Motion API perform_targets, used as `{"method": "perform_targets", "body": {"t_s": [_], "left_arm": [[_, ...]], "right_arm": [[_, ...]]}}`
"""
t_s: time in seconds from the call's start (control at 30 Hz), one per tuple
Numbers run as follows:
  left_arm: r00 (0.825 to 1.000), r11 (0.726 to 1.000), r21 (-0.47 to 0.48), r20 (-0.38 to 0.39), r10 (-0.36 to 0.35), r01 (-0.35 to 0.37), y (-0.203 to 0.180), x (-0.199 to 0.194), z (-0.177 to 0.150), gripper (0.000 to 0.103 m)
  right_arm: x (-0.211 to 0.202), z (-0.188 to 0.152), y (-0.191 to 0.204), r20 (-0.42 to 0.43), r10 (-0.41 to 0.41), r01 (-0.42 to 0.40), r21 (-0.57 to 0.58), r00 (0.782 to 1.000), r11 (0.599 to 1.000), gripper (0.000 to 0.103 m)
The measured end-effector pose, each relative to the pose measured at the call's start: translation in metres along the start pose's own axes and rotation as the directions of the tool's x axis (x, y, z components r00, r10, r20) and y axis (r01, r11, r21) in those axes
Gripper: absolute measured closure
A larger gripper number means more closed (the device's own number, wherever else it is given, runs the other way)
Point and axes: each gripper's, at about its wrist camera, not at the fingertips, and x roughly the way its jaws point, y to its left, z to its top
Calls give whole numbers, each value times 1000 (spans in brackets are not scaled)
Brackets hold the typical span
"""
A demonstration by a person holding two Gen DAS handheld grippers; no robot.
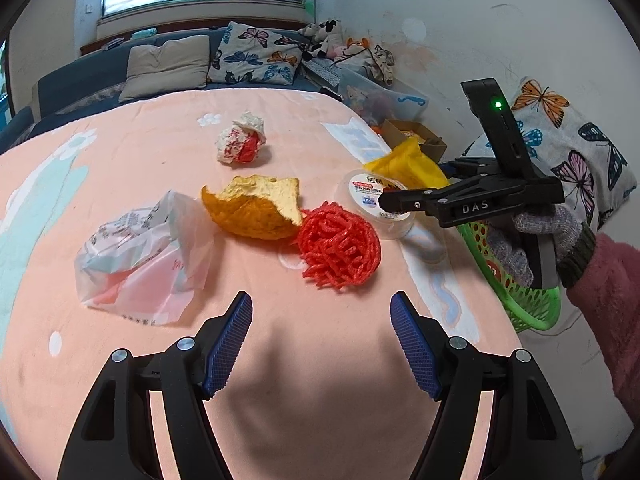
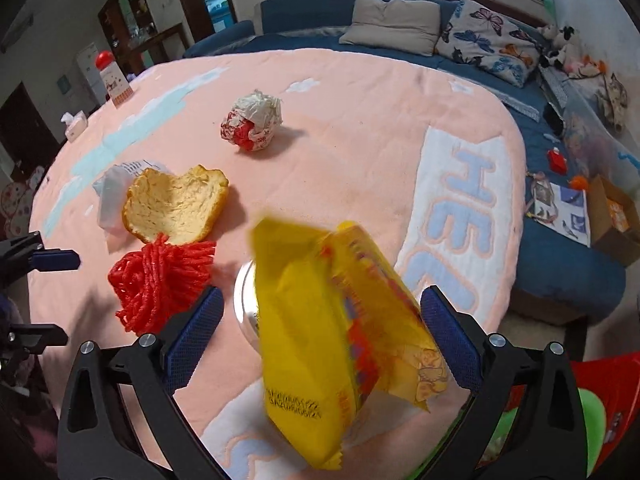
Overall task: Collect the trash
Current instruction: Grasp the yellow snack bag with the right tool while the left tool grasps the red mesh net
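On the pink quilt lie a crumpled plastic bag, an orange peel, a red foam net, a crumpled red-and-white wrapper ball and a clear plastic lid. My left gripper is open and empty, just short of the net. My right gripper is open at the quilt's right edge; a blurred yellow snack wrapper hangs between its jaws, not pinched. The yellow wrapper and the right gripper also show in the left wrist view.
A green mesh basket sits off the quilt's right edge, under the right hand. A blue sofa with pillows lies beyond. A cardboard box and papers lie on the floor to the right. A tissue box stands far left.
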Motion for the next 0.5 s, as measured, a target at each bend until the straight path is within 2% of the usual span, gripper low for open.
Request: {"method": "perform_targets", "body": {"t_s": [0.2, 0.4, 0.5], "left_arm": [[1000, 1000, 7, -2, -9, 9, -10, 15, 10, 37], [1000, 1000, 5, -11, 13, -13, -18, 33, 20, 38], [999, 999, -13, -12, 30, -30, -19, 40, 25, 38]], "right_arm": [[-9, -9, -7, 19, 3, -4, 49, 1000, 999, 19], [-22, -27, -15, 36, 6, -9, 99, 999, 995, 19], [-26, -35, -13, 38, 8, -12, 107, 999, 994, 13]]}}
